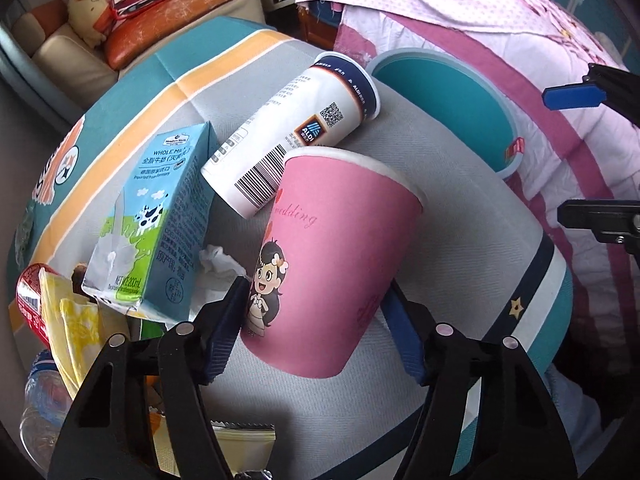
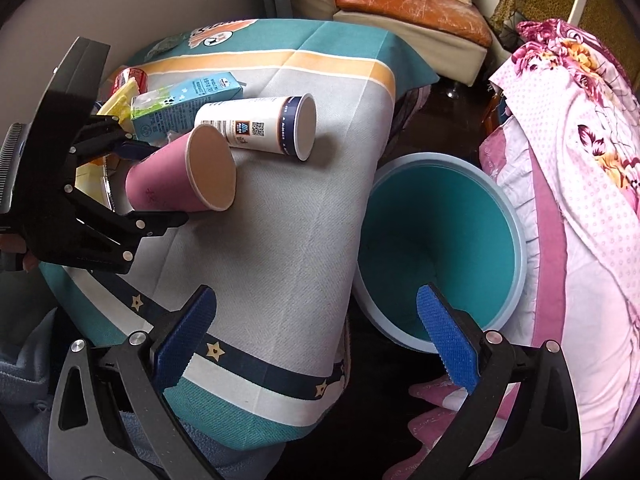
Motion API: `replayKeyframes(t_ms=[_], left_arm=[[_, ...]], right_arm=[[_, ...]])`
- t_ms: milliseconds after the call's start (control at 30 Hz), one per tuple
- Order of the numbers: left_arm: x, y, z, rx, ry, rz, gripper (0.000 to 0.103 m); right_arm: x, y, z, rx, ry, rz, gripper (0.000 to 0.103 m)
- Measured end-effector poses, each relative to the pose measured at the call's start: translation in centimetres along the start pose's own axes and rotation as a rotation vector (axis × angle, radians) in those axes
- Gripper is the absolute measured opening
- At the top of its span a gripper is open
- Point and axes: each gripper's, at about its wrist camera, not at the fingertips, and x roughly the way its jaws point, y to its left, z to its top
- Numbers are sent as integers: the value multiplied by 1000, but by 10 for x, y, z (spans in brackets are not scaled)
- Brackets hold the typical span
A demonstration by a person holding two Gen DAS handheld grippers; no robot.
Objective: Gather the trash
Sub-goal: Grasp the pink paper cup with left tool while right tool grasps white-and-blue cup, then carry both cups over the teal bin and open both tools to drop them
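Grey tablecloth (image 1: pixel 460 208): milk carton (image 1: pixel 160 216), white cup (image 1: pixel 296 128) crowding pink cup (image 1: pixel 340 264).

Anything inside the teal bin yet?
The bin shows only bare teal walls. Its bottom is partly covered by the right tongs, so it isn't fully visible.

Soft, even daylight, bright enough; shadows faint. Mild glare on orange cushion (image 2: pixel 416 4). Strong fisheye bending, dark vignette at corners. Centre sharp, edges slightly smeared.
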Motion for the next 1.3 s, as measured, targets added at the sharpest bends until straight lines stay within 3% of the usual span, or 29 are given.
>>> replayKeyframes(t_ms=[200, 433, 700, 833, 900, 967, 1133, 1300], left_arm=[[-27, 20, -16, -146, -59, -54, 65], [-59, 55, -44, -334, -107, -100, 65], [-75, 80, -66, -472, -135, -120, 65], [-73, 87, -69, -515, -139, -120, 65], [-75, 89, -71, -529, -144, -109, 65], [-75, 89, -73, -537, -141, -106, 65], [-77, 84, -69, -535, -140, -101, 65], [-75, 66, -50, -474, -143, -110, 65]], right_arm=[[0, 15, 24, -164, 4, -7, 97], [14, 54, 87, -483, 32, -12, 91], [71, 85, 139, -776, 181, 48, 86], [102, 87, 143, -835, 274, 68, 74], [116, 83, 141, -822, 329, 82, 61], [121, 78, 136, -775, 341, 97, 55], [97, 54, 122, -546, 238, 157, 51], [67, 12, 101, -232, 150, 213, 51]])
